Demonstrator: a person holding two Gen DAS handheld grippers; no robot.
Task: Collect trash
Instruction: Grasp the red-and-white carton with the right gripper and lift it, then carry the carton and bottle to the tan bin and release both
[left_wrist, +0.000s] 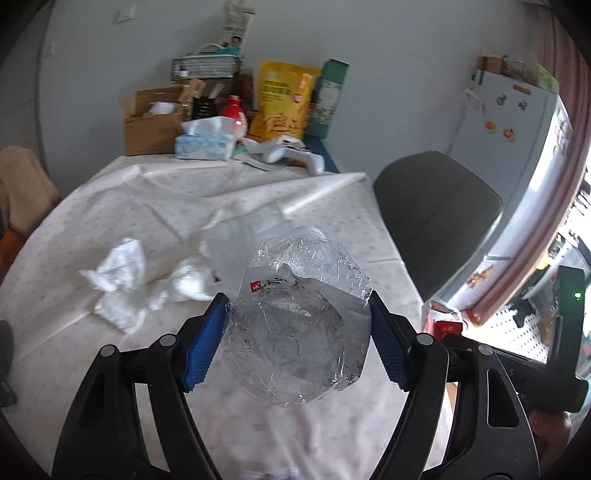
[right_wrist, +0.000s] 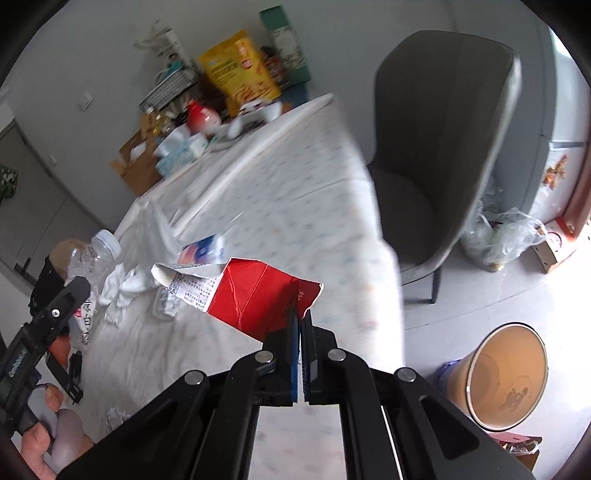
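My left gripper (left_wrist: 297, 317) is shut on a crushed clear plastic bottle (left_wrist: 295, 332) with a white cap and holds it above the table (left_wrist: 92, 350); the bottle also shows in the right wrist view (right_wrist: 99, 254). My right gripper (right_wrist: 301, 314) is shut on a flattened red carton (right_wrist: 255, 295) and holds it over the table's right part. The carton's tip shows in the left wrist view (left_wrist: 443, 321). Crumpled white tissues (left_wrist: 118, 280) lie on the tablecloth left of the bottle and show in the right wrist view (right_wrist: 125, 288). A small blue and red wrapper (right_wrist: 203, 251) lies beyond the carton.
A round brown trash bin (right_wrist: 506, 373) stands open on the floor right of the table. A grey chair (right_wrist: 436, 147) stands at the table's right side, with plastic bags (right_wrist: 498, 236) behind it. A tissue box (left_wrist: 205, 144), cardboard box (left_wrist: 151, 125) and yellow bag (left_wrist: 284, 99) crowd the far end.
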